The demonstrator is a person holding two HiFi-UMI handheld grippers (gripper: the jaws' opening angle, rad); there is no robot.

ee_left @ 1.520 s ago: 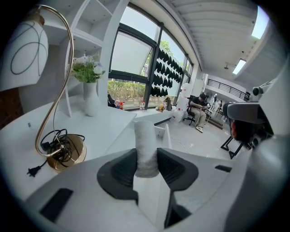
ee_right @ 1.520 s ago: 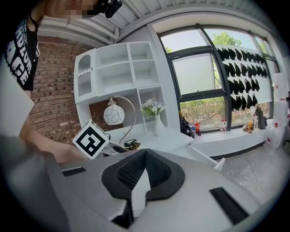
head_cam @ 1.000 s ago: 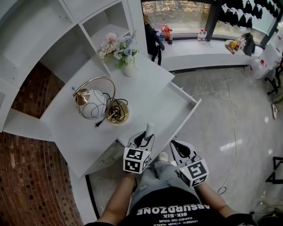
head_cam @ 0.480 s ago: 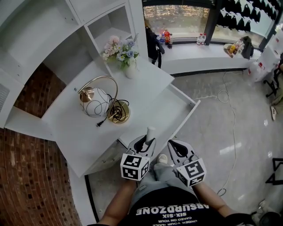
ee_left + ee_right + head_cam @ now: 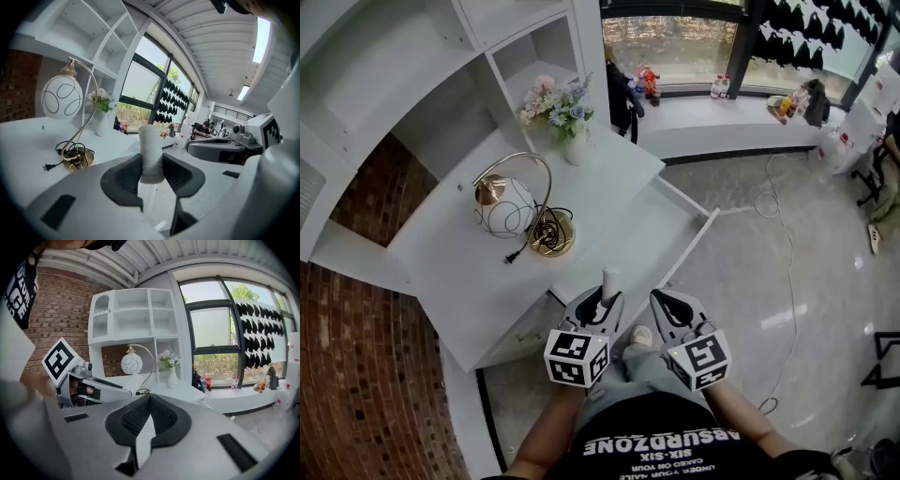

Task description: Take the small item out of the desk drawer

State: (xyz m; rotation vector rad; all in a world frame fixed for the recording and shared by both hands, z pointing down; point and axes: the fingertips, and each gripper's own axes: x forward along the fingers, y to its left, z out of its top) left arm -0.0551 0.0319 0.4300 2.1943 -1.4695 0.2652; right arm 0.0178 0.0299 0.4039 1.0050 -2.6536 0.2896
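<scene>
Small item (image 5: 607, 281), a white cylinder, stayed clamped in the left gripper (image 5: 600, 302) through all three head frames, same grip, no slip. Compared with a second before, both grippers sat a little lower and further left in the head view, the left marker cube nearer the bottom edge. The lamp (image 5: 511, 206) and flower vase (image 5: 572, 145) also shifted in frame, so part of that change was the head camera moving. The drawer (image 5: 649, 234) stayed pulled out of the white desk (image 5: 459, 281), its bottom bare. The lamp cable and plug lay where they had been.

Left gripper: jaws partly apart, pads pressed on both sides of the cylinder's lower half. The upper half stuck out past the jaw tips, roughly upright in the left gripper view. In the head view the item's tip overlapped the near end of the open drawer; its height above the drawer could not be told from there.

Right gripper (image 5: 667, 302): jaws closed tip to tip, nothing between them.

Pose: both bare forearms reached forward from the torso in a black printed shirt, grippers side by side and close but apart. Jaws pointed away from the person toward the desk and drawer. The left gripper sat near the drawer's near corner, the right one just beside it over the floor side. Marker cubes faced up at the camera.
</scene>
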